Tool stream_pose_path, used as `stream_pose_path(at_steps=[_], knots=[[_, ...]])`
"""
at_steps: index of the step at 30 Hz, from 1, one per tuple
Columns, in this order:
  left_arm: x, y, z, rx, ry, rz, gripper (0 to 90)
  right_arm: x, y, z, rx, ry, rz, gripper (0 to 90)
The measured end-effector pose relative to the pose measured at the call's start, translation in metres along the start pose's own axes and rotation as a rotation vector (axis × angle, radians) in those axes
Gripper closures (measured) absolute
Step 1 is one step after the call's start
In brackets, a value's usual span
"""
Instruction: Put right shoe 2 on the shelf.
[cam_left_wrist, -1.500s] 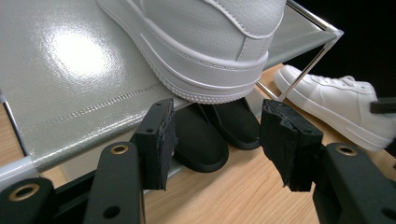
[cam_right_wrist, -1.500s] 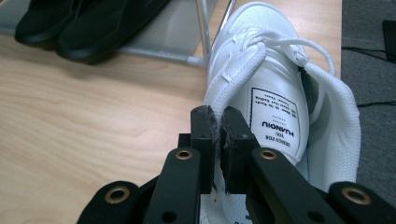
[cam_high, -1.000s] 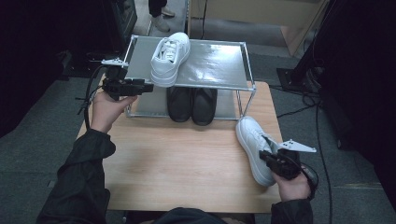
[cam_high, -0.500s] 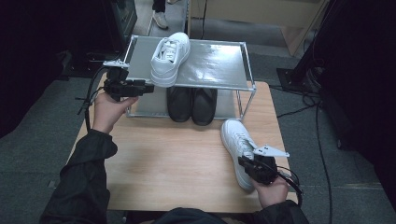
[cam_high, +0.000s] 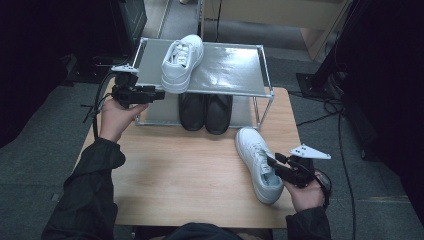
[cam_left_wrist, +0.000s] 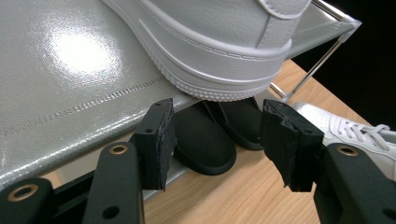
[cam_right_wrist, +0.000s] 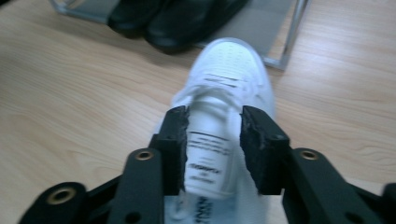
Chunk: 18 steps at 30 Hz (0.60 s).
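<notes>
Resting flat on the wooden table, the white sneaker lies near the right front corner, toe toward the metal shoe rack. We hold the right gripper over its heel end; its jaws have just been opening and now stand apart on either side of the sneaker's tongue, the pads not pressing it. We keep the left gripper at the rack's left side with its jaws apart and nothing between them, pointed just below the second white sneaker, which sits on the top shelf with its heel overhanging the front edge. A pair of black shoes stands side by side under that shelf.
</notes>
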<state>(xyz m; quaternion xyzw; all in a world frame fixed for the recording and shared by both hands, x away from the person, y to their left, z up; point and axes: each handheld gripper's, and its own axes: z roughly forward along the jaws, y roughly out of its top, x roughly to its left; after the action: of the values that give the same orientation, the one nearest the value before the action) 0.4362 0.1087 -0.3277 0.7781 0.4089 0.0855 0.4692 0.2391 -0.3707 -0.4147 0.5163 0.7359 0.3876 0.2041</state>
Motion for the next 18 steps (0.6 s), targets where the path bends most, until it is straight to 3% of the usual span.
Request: stream_pose_path(at_steps=[2,7,11,15,18], knots=[[0.003,0.000,0.000,-0.010,0.001,-0.003,44.8,-0.006,-0.002,0.009,0.024,-0.001,-0.016,58.4],[0.008,0.001,-0.002,-0.011,0.013,-0.007,44.7,-0.017,-0.012,0.028,0.077,-0.018,0.012,59.2],[0.011,0.000,-0.003,-0.006,0.025,-0.011,45.2,-0.024,-0.017,0.038,0.081,-0.009,0.006,59.4],[0.011,0.000,-0.004,-0.013,0.020,-0.005,47.2,-0.022,-0.017,0.043,0.067,-0.046,-0.085,70.4],[0.009,0.000,-0.004,-0.018,0.025,0.000,47.6,-0.021,-0.016,0.044,0.067,-0.065,-0.067,78.9]])
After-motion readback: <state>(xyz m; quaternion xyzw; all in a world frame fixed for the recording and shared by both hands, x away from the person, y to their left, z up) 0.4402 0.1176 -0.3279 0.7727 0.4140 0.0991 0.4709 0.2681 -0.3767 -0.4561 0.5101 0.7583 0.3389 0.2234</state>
